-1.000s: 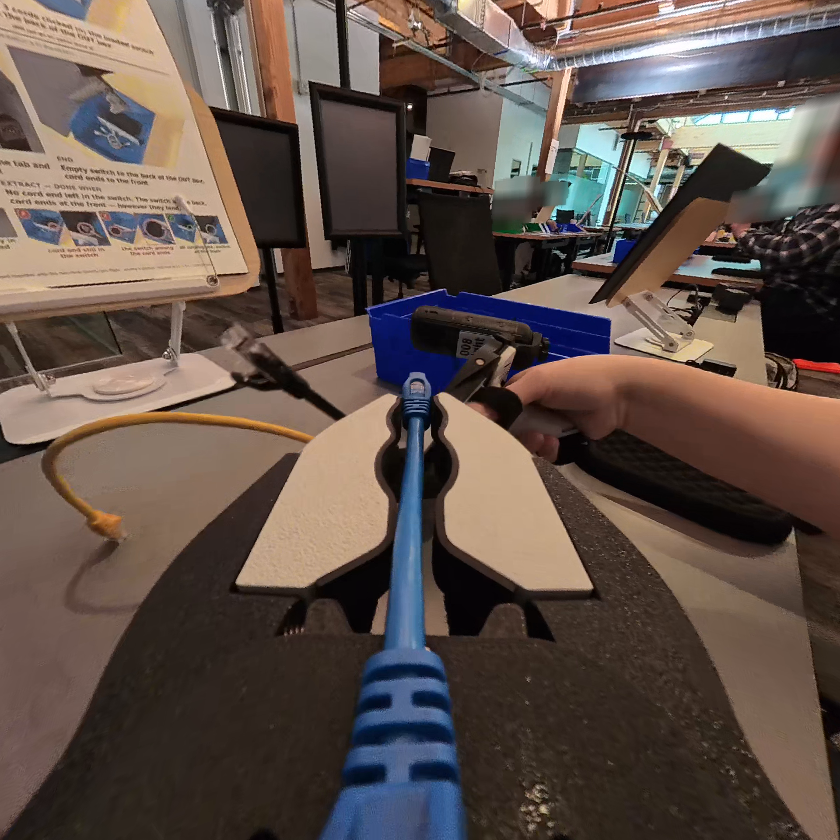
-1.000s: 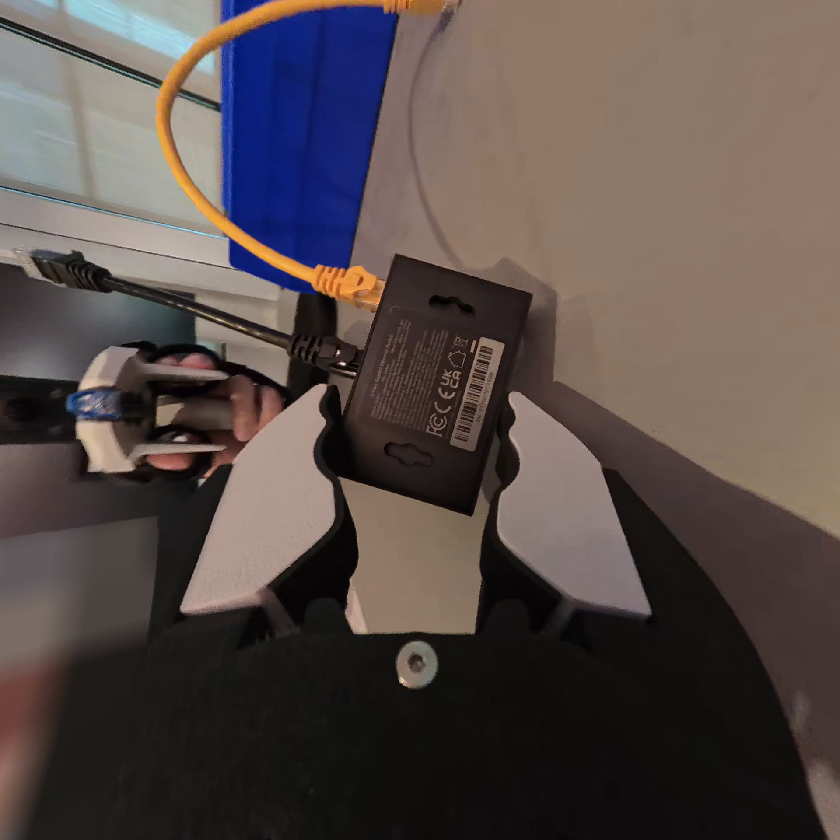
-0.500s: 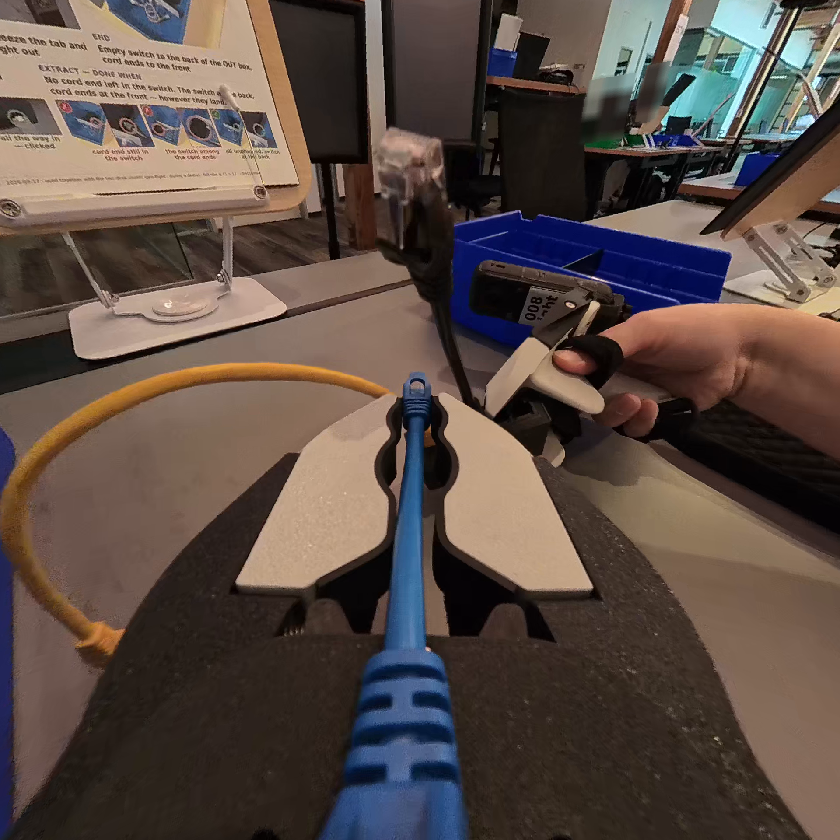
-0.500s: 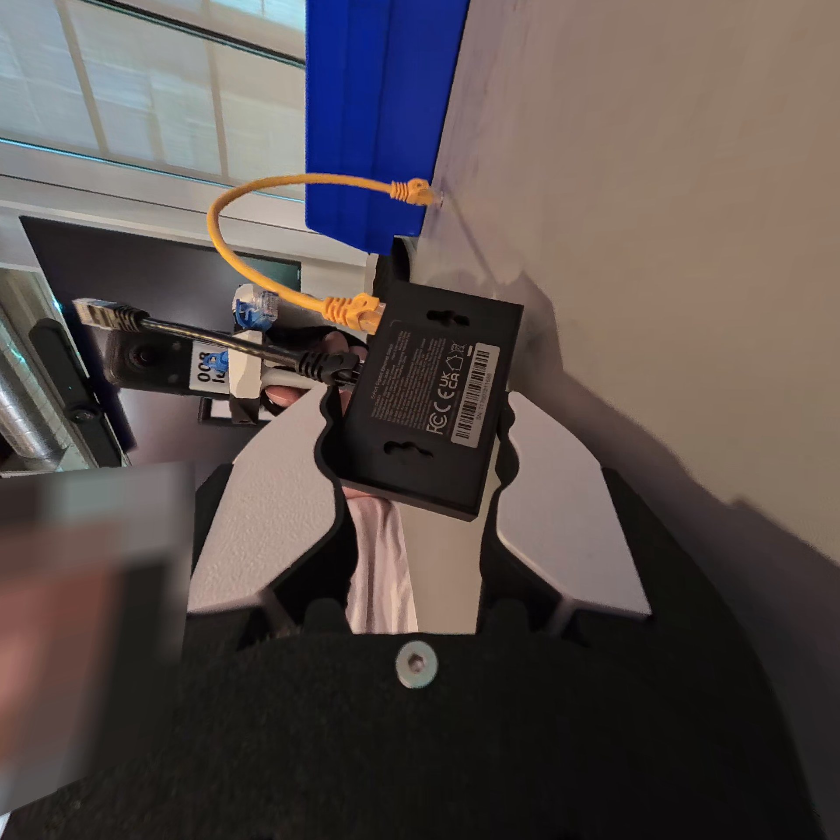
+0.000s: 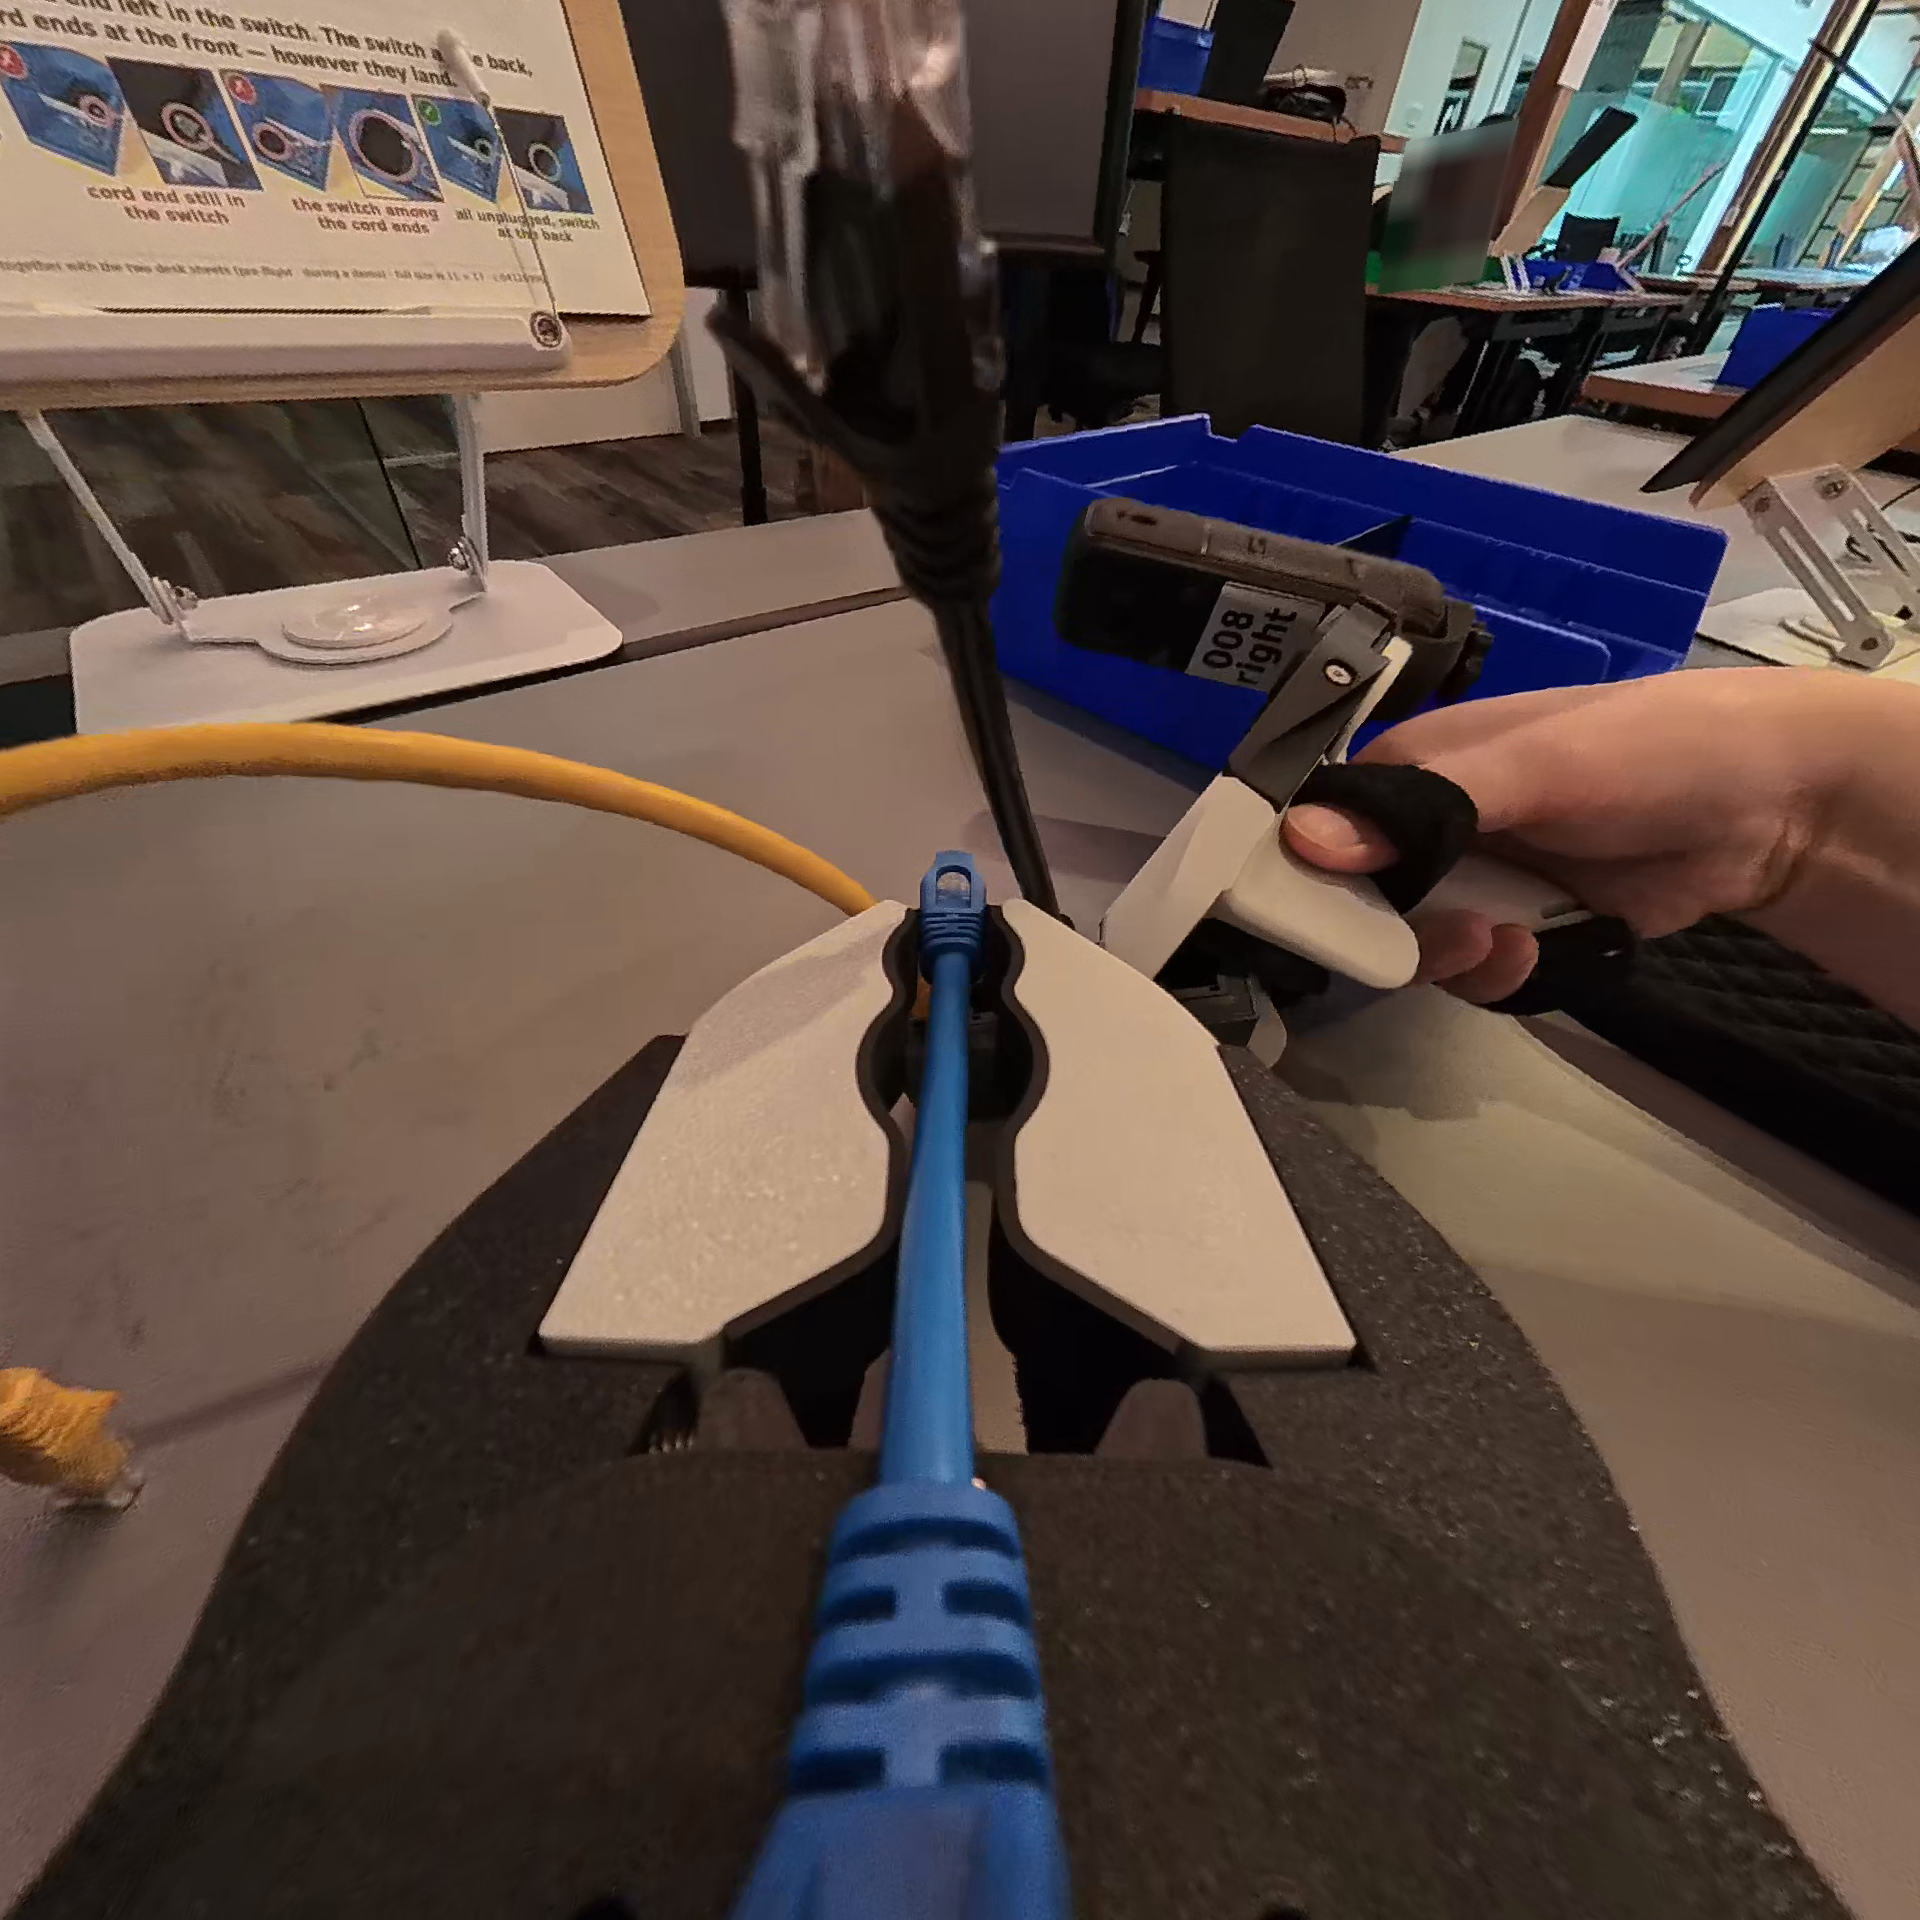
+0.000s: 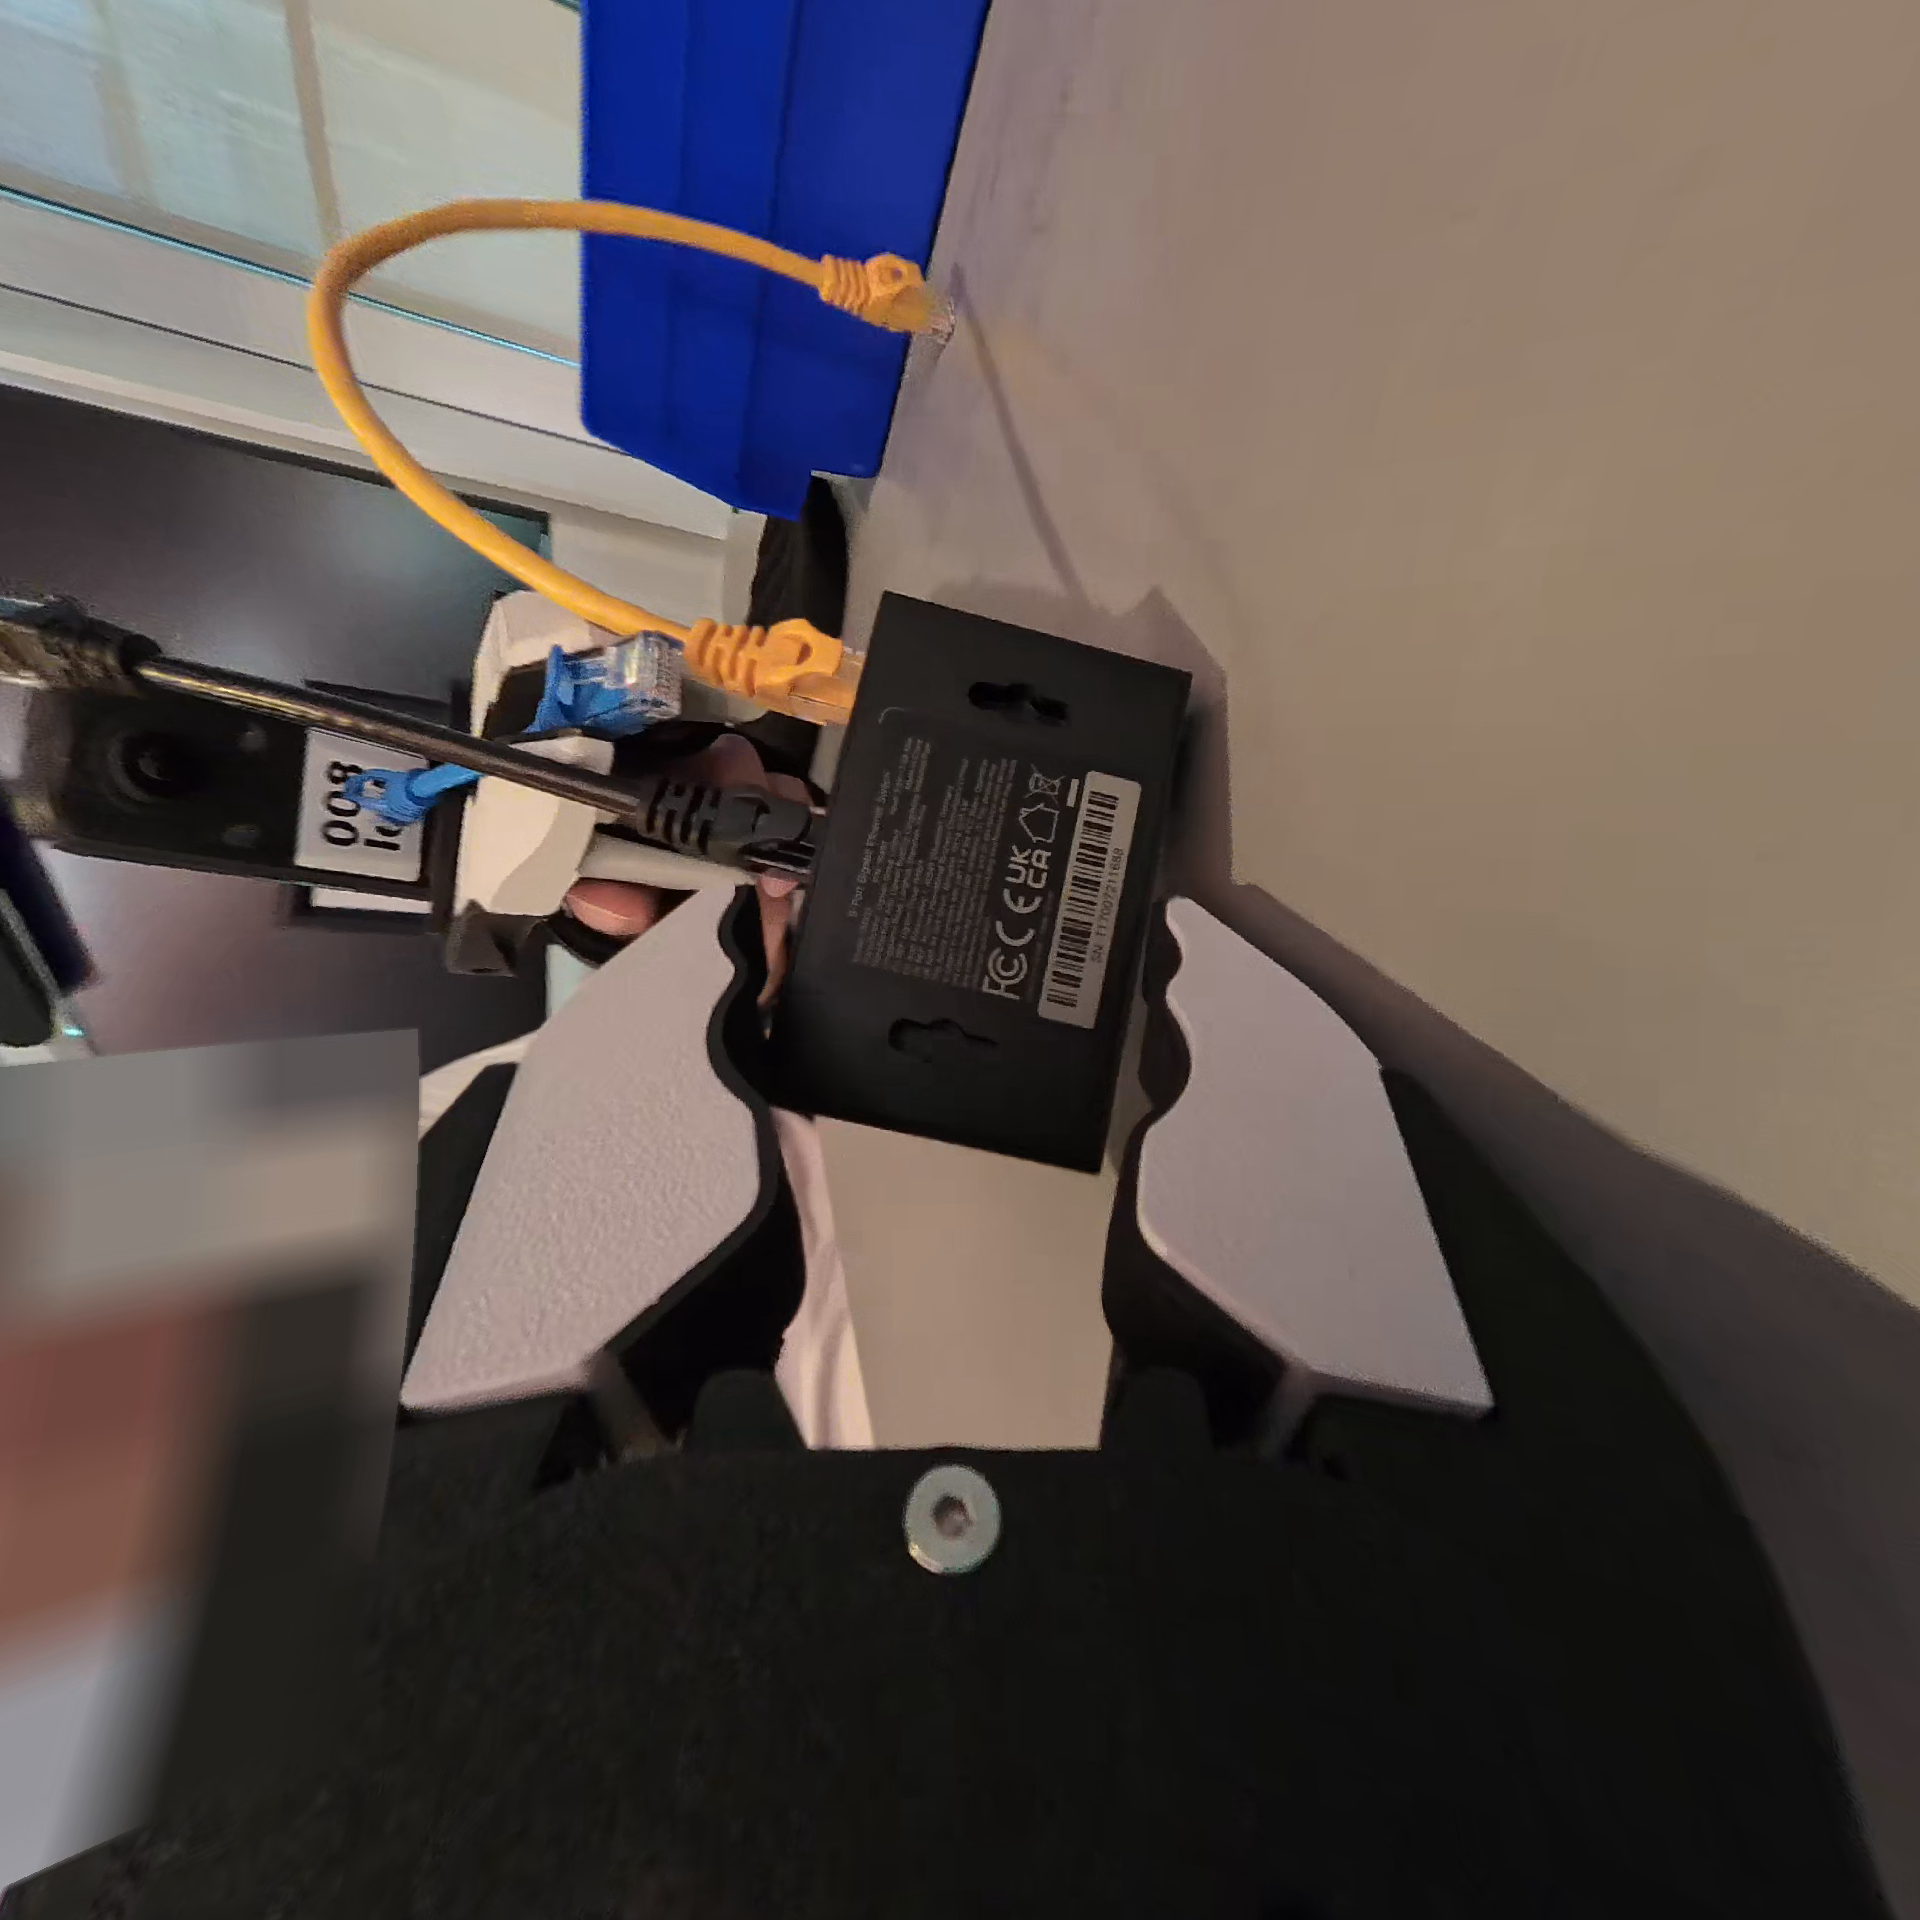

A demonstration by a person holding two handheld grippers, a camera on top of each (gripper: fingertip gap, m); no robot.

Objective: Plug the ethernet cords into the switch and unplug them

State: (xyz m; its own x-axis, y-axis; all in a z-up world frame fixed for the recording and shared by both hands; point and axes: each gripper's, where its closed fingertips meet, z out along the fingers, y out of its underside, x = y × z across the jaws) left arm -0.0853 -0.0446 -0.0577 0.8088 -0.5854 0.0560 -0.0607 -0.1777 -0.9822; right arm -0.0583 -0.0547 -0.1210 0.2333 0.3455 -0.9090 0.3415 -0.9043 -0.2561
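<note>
Vs 0.5 s ago: the left gripper [image 5: 951,914] has moved in, its blue plug tip now right beside the switch [image 6: 987,883]; in the right wrist view the blue plug sits just next to the yellow plug at the port side, not inserted as far as I can tell. The black cord's free clear plug now looms larger at the top of the left wrist view.

Left to right, left wrist view: yellow cord [image 5: 416,753] arcs over the table, its loose end [image 5: 57,1439] lying at the left edge. Left gripper fingers [image 5: 758,1132] pinch the blue cord [image 5: 935,1195], which runs back between them toward the camera. Black cord [image 5: 977,707] rises from the switch. Right gripper [image 6: 951,1049] fingers are clamped on the black switch's 2 sides, its label side facing the camera; yellow and black cords are plugged in. A hand [image 5: 1621,821] holds that gripper's handle.

Surface: grey table [image 5: 312,1039], blue bin [image 5: 1507,540] behind, instruction sheet on a white stand [image 5: 343,623] at the left. Room: open office with desks, dark panels, wood beams.
</note>
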